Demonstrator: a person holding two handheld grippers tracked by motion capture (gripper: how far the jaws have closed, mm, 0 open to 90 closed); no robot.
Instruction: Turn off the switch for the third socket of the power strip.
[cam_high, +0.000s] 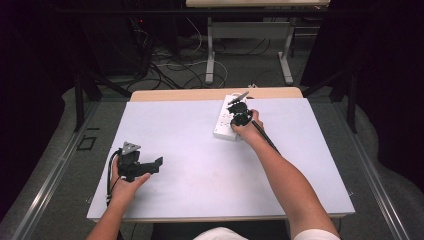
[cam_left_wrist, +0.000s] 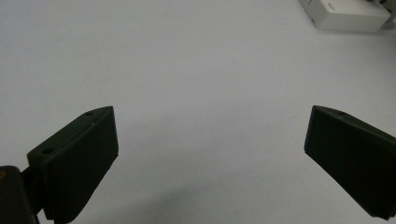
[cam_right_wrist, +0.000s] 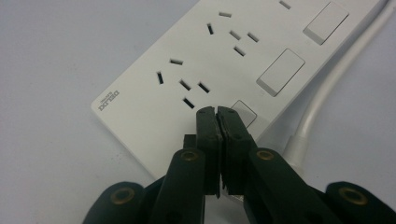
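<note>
Right gripper view looks down on a white power strip lying flat on the white table. The right gripper has its two black jaws pressed together with nothing between them. Their tips sit on the nearest switch of the strip, or just over it; I cannot tell if they touch. I think the jaws are shut like this so they make one firm point for pushing the switch.

From these tips, the strip stretches away and up to the right. Two more switches lie in a row past the tips, and the socket holes are just to the left of them. The white cord runs along the strip's right side. The strip's near short end, with the brand name on it, points back toward the gripper.

High view shows the strip near the far edge of the table, with its long way running from the person to the far side. The right gripper is on top of it.

The left gripper rests low over bare table, well apart from the strip. Its jaws are wide apart and hold nothing. In the left gripper view, one end of the strip is far ahead and to the right of the jaws. I think this hand just waits.
</note>
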